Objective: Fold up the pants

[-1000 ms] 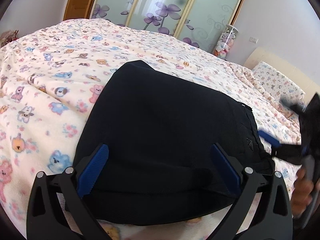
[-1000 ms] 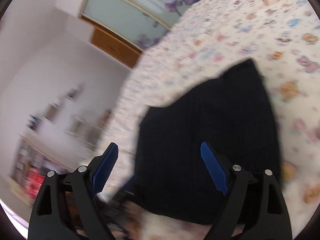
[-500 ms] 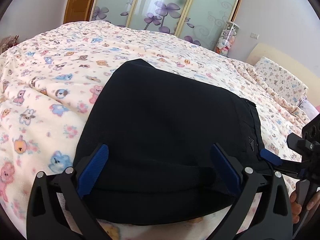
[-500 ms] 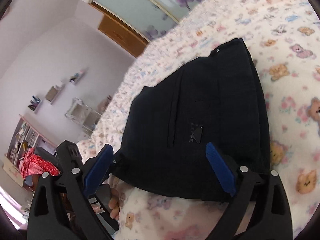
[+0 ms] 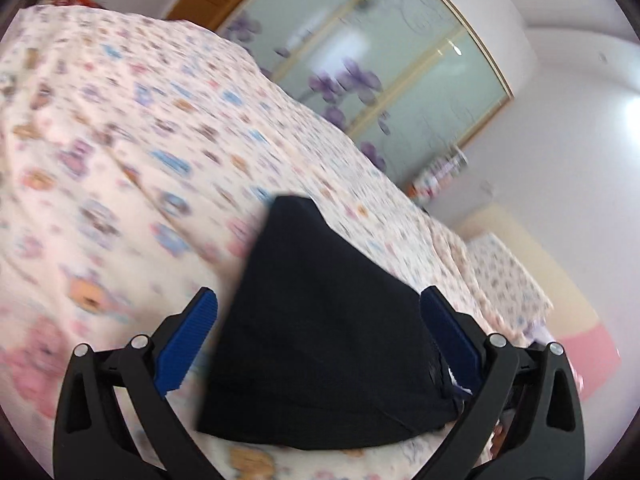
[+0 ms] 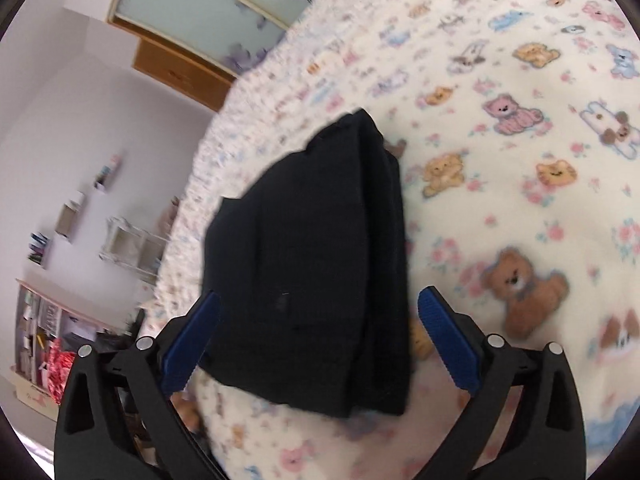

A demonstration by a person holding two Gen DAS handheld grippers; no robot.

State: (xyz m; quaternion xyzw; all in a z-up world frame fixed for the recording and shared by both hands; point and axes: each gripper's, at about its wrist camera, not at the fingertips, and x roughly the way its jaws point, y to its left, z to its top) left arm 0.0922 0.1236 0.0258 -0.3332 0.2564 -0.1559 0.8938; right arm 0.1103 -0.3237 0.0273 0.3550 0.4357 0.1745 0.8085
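The black pants [image 5: 320,320] lie folded into a compact stack on the bed's cartoon-animal blanket [image 5: 120,140]. My left gripper [image 5: 316,292] hovers in front of the stack's near edge, open, its blue pads clear of the cloth. In the right wrist view the same pants [image 6: 312,240] show layered folds along their right side. My right gripper [image 6: 320,294] stands over their near end with its jaws opening wide. The cloth lies below and between the jaws, and the pads do not press on it. Both views are blurred by motion.
Sliding wardrobe doors with purple flowers [image 5: 380,60] stand behind the bed. A patterned pillow [image 5: 508,276] lies at the far right. The bed's edge [image 6: 192,220] runs just left of the pants, with white shelves [image 6: 132,244] and cluttered storage beyond. Open blanket [image 6: 520,160] spreads to the right.
Both grippers have drawn back from the pants, and the left view has rolled. The right jaws have spread a little wider. The other gripper and hand no longer show in either view.
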